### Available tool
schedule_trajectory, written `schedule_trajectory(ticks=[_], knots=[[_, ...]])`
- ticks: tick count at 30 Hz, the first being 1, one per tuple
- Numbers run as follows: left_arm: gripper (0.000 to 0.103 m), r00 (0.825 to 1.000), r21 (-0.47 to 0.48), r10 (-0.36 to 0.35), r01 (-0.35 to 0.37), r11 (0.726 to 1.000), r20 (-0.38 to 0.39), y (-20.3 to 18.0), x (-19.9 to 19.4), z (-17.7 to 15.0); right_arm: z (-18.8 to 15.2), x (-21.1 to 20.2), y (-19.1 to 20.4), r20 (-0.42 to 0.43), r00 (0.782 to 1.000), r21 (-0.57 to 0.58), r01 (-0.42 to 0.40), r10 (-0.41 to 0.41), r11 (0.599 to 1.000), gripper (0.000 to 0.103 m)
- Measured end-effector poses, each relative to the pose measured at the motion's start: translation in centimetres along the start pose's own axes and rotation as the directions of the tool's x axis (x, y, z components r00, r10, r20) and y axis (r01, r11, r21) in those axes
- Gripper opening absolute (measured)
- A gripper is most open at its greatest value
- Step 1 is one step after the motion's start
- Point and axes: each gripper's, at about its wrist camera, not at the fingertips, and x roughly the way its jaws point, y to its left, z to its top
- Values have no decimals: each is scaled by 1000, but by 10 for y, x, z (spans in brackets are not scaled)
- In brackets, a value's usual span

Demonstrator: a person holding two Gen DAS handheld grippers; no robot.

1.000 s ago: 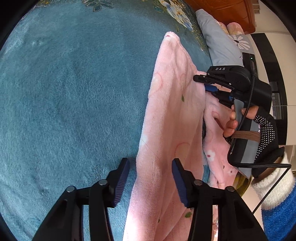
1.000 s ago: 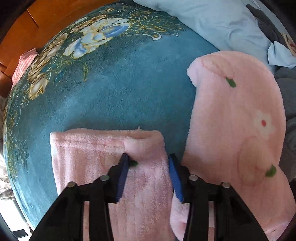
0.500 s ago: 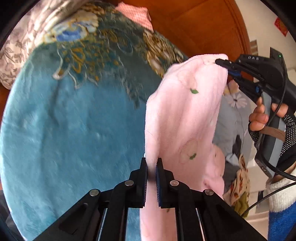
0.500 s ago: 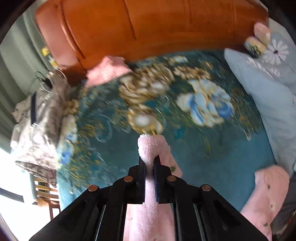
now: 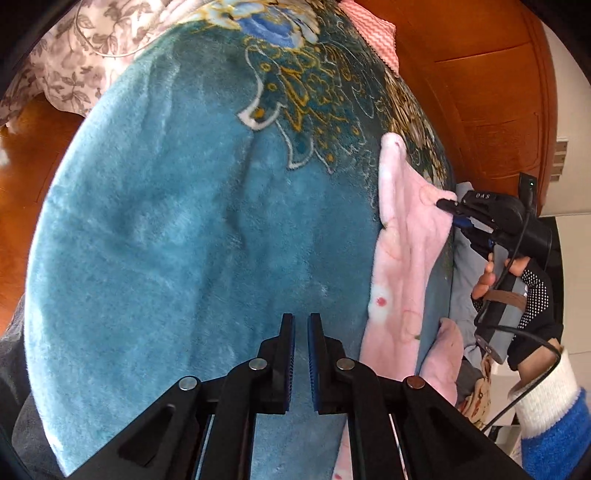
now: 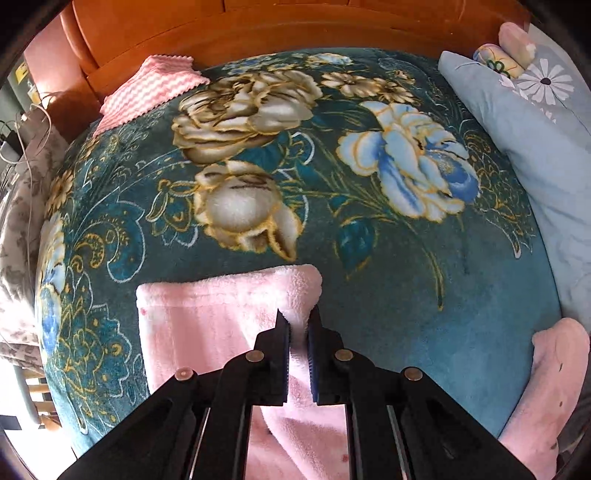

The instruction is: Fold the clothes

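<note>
A fluffy pink garment (image 5: pixel 402 258) with small flower prints lies along the right side of a teal floral blanket (image 5: pixel 166 240). My left gripper (image 5: pixel 301 325) hovers over bare blanket just left of the garment, its jaws almost together with nothing between them. My right gripper (image 5: pixel 445 205), held by a gloved hand (image 5: pixel 532 295), pinches the garment's far edge. In the right wrist view, the right gripper (image 6: pixel 299 325) is shut on the top corner of the pink garment (image 6: pixel 207 325), which spreads flat to the left. Another pink part (image 6: pixel 554 387) lies at the lower right.
A wooden headboard (image 6: pixel 295 26) borders the far side of the blanket (image 6: pixel 406 295). A pink-and-white zigzag cloth (image 6: pixel 147 92) sits by the headboard. A light blue pillow (image 6: pixel 535 140) lies at the right. Grey floral bedding (image 5: pixel 74 55) hangs off the left edge.
The left gripper let go of the pink garment and now sits beside it. The garment went from hanging in the air to lying on the blanket, with the right gripper still holding its corner.
</note>
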Motion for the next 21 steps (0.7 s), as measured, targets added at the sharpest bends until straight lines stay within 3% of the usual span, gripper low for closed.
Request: schedule_trajectory(ticks=[1,2,3,4,6,7,10,12,18,20,21], knots=[[11,1000,15,-9,9,1000,-19,-8,5,-5,2,-5,-4,14,1000,11,-5,5,1000,16],[12,999,32,-15,16,999,-38,-17,12,-9,4,-10,-8,28,1000,23,-10,9,1000,31],[19,998,57,-10,13,998,-57,-28,23,-15,-2,-19,-16,35,999,32,-28,27,999,55],[31,997,81,-5,11,997,-72,-36,29,-20,-9,-28,-24,42,998,42,-47,45,998,63],[51,994,120,3,9,993,-105,-48,39,-34,-23,-45,-40,58,995,60,-85,81,995,66],[57,992,133,6,11,991,-125,-53,44,-42,-29,-54,-48,66,993,69,-104,99,992,66],[63,988,174,29,-3,985,-151,-64,56,-62,-50,-79,-72,90,984,95,-160,152,982,66],[66,987,219,60,-27,975,-147,-75,63,-71,-89,-93,-101,77,988,111,-140,132,984,66],[63,975,297,163,-112,948,-152,-104,84,-79,-213,-132,-205,-4,1000,248,-9,11,969,66],[44,969,316,213,-164,935,-128,-110,87,-78,-243,-138,-235,-24,1000,332,-5,14,943,66],[18,966,319,228,-179,931,-123,-110,87,-78,-257,-141,-248,-30,999,371,-11,23,929,66]])
